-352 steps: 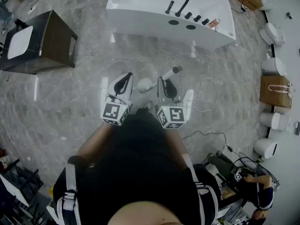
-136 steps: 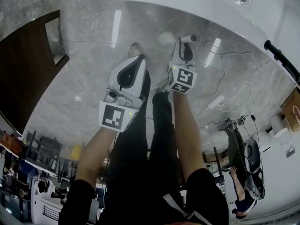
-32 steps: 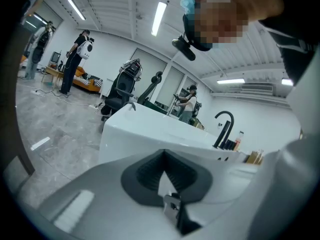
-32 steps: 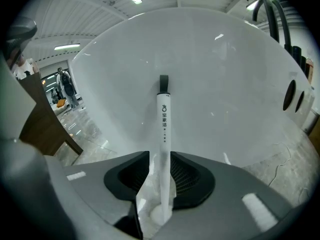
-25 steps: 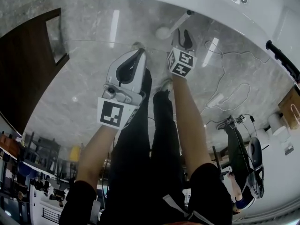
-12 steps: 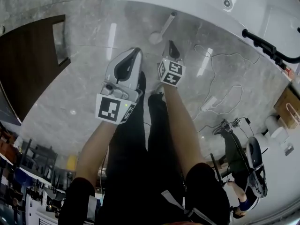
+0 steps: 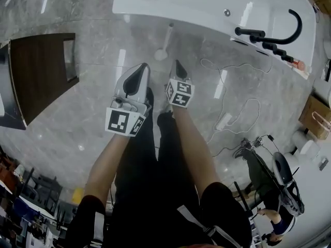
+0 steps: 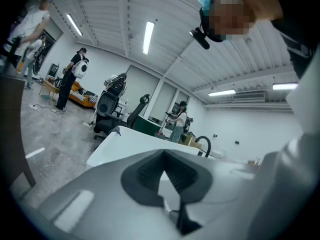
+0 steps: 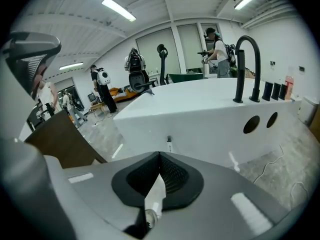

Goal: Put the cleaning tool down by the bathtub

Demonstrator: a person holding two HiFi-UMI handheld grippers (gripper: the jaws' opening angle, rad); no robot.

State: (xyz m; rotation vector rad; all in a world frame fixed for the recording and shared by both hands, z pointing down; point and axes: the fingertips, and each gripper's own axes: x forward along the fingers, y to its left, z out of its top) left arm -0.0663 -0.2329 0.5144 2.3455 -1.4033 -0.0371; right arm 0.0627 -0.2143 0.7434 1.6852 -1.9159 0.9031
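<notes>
The cleaning tool (image 7: pixel 165 41), a white long-handled brush, lies on the grey floor with its handle end against the white bathtub (image 7: pixel 207 4) and its round head toward me. My right gripper (image 7: pixel 177 63) hovers just short of the brush head, jaws shut and empty. Beside it, my left gripper (image 7: pixel 144 66) is also shut on nothing. In the right gripper view the tool's handle tip (image 9: pixel 169 143) shows above my closed right gripper (image 9: pixel 160 156), against the bathtub (image 9: pixel 200 114) wall. The left gripper view shows that gripper (image 8: pixel 164 155) pointing toward the bathtub (image 8: pixel 130 141) corner.
A dark wooden cabinet (image 7: pixel 41 71) stands to the left. A black faucet (image 7: pixel 279 32) rises from the tub deck. White cables and a power strip (image 7: pixel 223 120) lie on the floor at right, with a cardboard box (image 7: pixel 315 118) and a person (image 7: pixel 269 190) beyond.
My right gripper has drawn back from the tool and its jaws have closed empty. The brush stays on the floor against the tub. The head view has pulled back.
</notes>
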